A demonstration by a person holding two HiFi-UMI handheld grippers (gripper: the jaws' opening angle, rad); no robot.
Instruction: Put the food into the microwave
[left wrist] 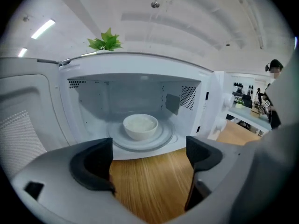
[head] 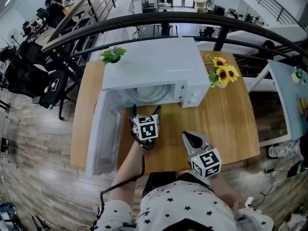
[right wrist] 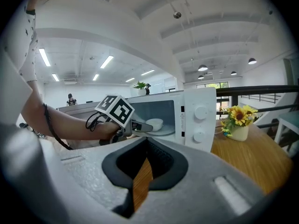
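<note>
A white bowl of food (left wrist: 140,126) sits on the turntable inside the white microwave (head: 154,64), whose door (head: 98,134) hangs wide open to the left. From the right gripper view the bowl (right wrist: 154,123) shows through the opening. My left gripper (head: 144,110) hovers just in front of the cavity over the wooden table, open, with nothing between its fingers (left wrist: 93,164). My right gripper (head: 192,138) is nearer the table's front edge, right of the left one, shut and empty; only a thin sliver of wood shows between its pads (right wrist: 159,160).
A vase of sunflowers (head: 221,73) stands right of the microwave. On the microwave's top left corner sits a small green plant (head: 113,54). Beyond the wooden table (head: 231,124) runs a dark railing (head: 192,20). A light blue table (head: 288,95) stands at the right.
</note>
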